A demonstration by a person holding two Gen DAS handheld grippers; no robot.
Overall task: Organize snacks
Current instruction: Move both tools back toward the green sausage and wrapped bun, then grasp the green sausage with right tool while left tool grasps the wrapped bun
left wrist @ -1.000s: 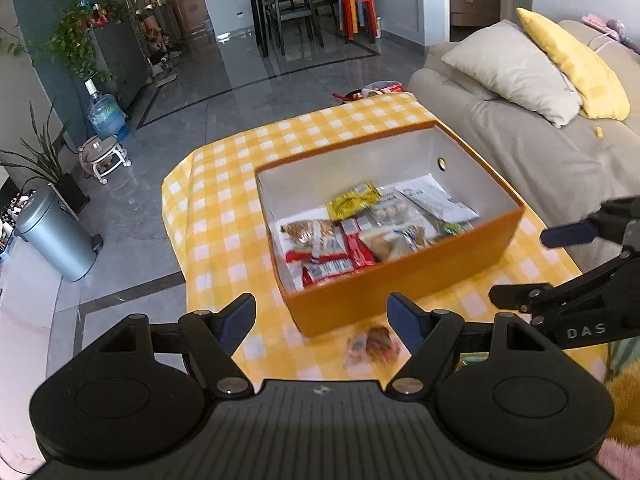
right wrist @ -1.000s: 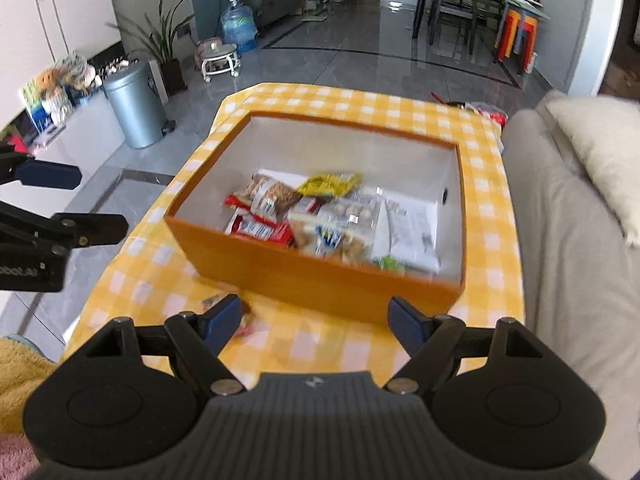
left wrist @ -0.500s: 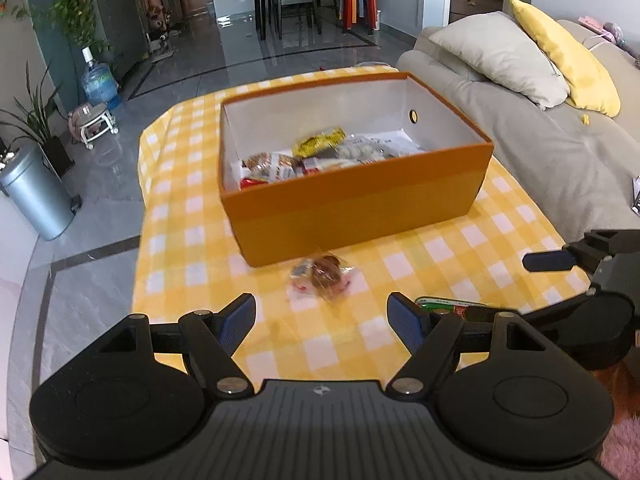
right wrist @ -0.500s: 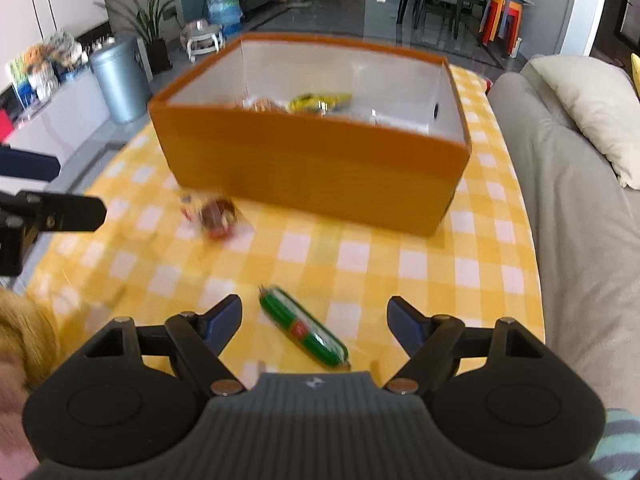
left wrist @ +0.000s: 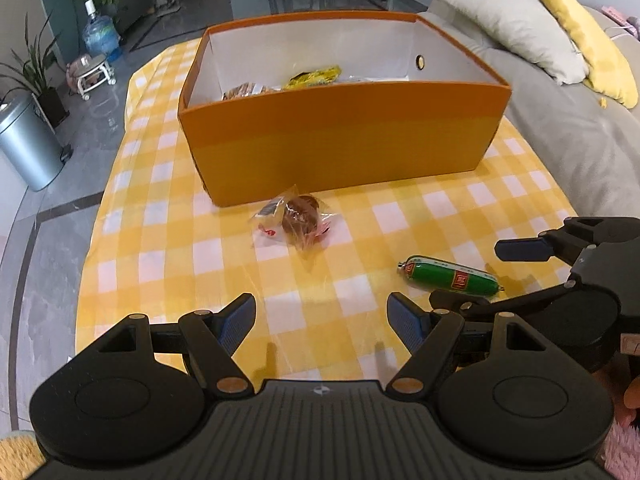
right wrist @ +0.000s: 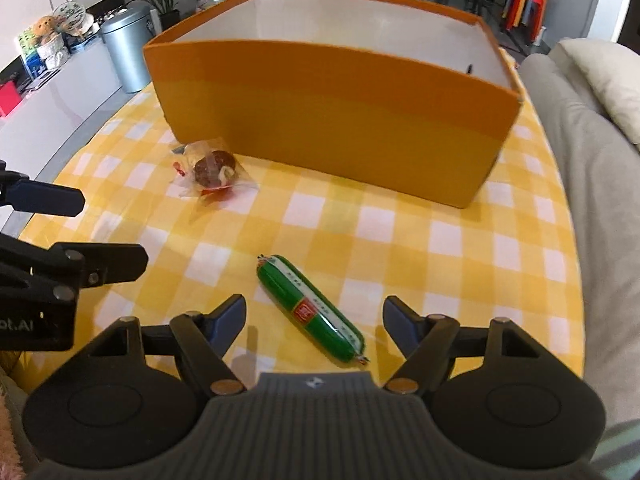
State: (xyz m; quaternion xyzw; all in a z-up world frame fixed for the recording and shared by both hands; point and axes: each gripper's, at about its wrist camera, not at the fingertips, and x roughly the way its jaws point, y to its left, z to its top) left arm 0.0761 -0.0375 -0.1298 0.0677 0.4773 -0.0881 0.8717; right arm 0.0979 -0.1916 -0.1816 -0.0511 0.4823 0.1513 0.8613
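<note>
An orange box (left wrist: 340,140) with a white inside stands on the yellow checked tablecloth (left wrist: 168,240) and holds several snack packets (left wrist: 314,76). It also shows in the right wrist view (right wrist: 340,116). A clear-wrapped brown snack (left wrist: 298,222) (right wrist: 212,170) lies in front of the box. A green sausage stick (left wrist: 450,280) (right wrist: 312,308) lies nearer. My left gripper (left wrist: 320,320) is open and empty, low over the cloth before the wrapped snack. My right gripper (right wrist: 314,318) is open, with the sausage lying between its fingers.
A grey sofa (left wrist: 560,120) with beige (left wrist: 516,28) and yellow (left wrist: 588,48) pillows runs along the right of the table. A metal bin (left wrist: 24,140) and a water bottle (left wrist: 98,34) stand on the floor to the left. A white cabinet (right wrist: 52,92) is further left.
Both grippers have dropped from above the box to low over the cloth in front of it. The sausage now lies between the right gripper's fingers. Both stayed open.
</note>
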